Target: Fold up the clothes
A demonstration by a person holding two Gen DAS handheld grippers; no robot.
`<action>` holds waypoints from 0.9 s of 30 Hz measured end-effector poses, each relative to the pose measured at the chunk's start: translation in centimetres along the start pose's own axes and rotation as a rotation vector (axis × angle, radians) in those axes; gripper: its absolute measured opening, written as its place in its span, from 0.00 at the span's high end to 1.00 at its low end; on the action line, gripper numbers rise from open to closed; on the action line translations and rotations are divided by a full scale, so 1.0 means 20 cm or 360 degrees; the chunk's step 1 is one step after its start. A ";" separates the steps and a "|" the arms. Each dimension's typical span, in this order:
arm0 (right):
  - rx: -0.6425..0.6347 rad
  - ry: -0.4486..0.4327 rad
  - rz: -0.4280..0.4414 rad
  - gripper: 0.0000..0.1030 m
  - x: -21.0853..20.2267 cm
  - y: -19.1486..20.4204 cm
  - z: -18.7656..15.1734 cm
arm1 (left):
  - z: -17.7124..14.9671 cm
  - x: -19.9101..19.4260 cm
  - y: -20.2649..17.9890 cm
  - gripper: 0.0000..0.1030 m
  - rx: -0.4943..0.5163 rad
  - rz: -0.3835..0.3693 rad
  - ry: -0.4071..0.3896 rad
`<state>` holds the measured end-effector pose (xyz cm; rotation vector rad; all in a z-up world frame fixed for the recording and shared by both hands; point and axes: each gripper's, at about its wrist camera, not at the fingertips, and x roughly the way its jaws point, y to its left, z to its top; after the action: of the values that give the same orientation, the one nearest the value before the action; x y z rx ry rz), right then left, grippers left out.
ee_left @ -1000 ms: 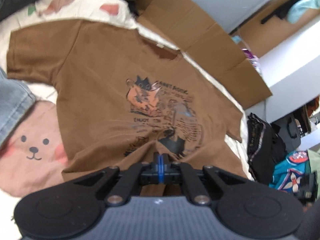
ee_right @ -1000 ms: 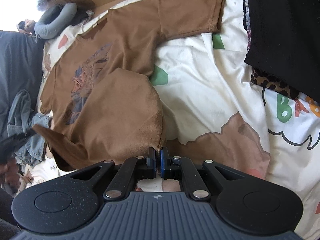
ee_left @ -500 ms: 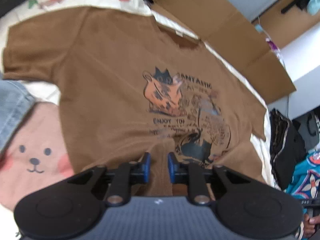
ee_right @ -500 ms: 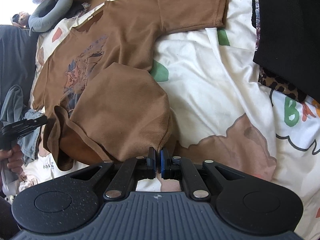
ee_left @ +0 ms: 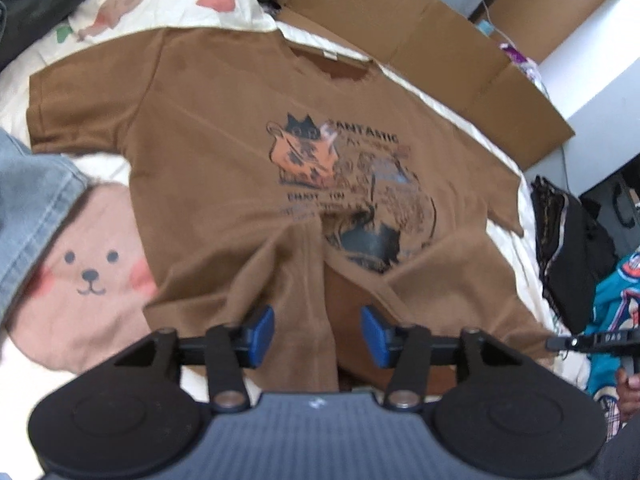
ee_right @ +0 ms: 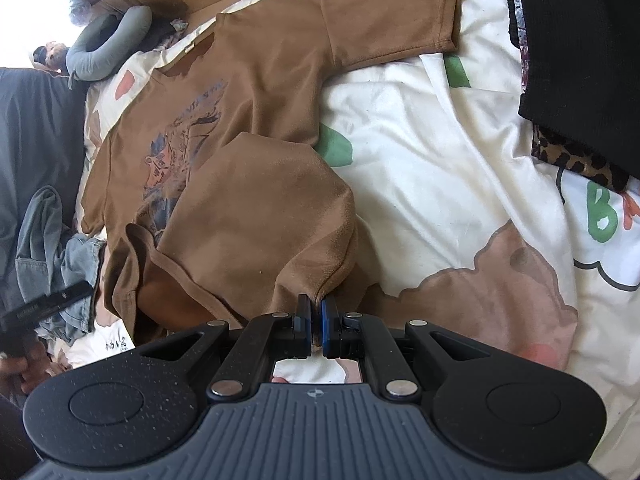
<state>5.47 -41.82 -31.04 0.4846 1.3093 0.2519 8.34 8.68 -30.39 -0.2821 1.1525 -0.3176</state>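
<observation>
A brown T-shirt with a cat print lies face up on the patterned bedsheet. My left gripper hovers at its bottom hem. Its jaws are opening, and a ridge of hem cloth lies between the blue pads without being pressed. In the right wrist view the shirt has its lower corner folded up over the print. My right gripper is shut on the edge of that folded flap. The right gripper also shows in the left wrist view, and the left gripper in the right wrist view.
Blue jeans lie left of the shirt. Flattened cardboard runs along the bed's far side. Black clothing over leopard-print fabric lies to the right, with a teal garment nearby. A grey neck pillow rests beyond the collar.
My left gripper was shut on the hem and has opened, letting the cloth drop between its pads. The right gripper has stayed shut on the flap.
</observation>
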 end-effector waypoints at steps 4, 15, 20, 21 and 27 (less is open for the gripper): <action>-0.0002 0.0003 0.0001 0.98 0.00 -0.01 -0.01 | -0.04 0.09 -0.03 0.48 0.0034 0.0023 0.0039; 0.0049 0.0038 -0.0024 0.98 0.05 -0.07 -0.02 | -0.08 0.26 -0.06 0.59 0.0051 0.0077 0.0017; 0.0057 0.0066 -0.0026 0.98 0.09 -0.08 -0.01 | -0.12 0.33 -0.06 0.59 0.0058 0.0138 0.0068; 0.0057 0.0069 -0.0026 0.98 0.10 -0.07 -0.01 | -0.12 0.34 -0.06 0.57 0.0061 0.0154 0.0072; 0.0049 0.0086 -0.0022 0.98 0.13 -0.08 0.01 | -0.17 0.37 -0.08 0.63 0.0181 0.0224 0.0079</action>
<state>6.07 -42.11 -33.96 0.4977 1.3706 0.2351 7.84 4.15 -37.30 -0.0929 1.1918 -0.2663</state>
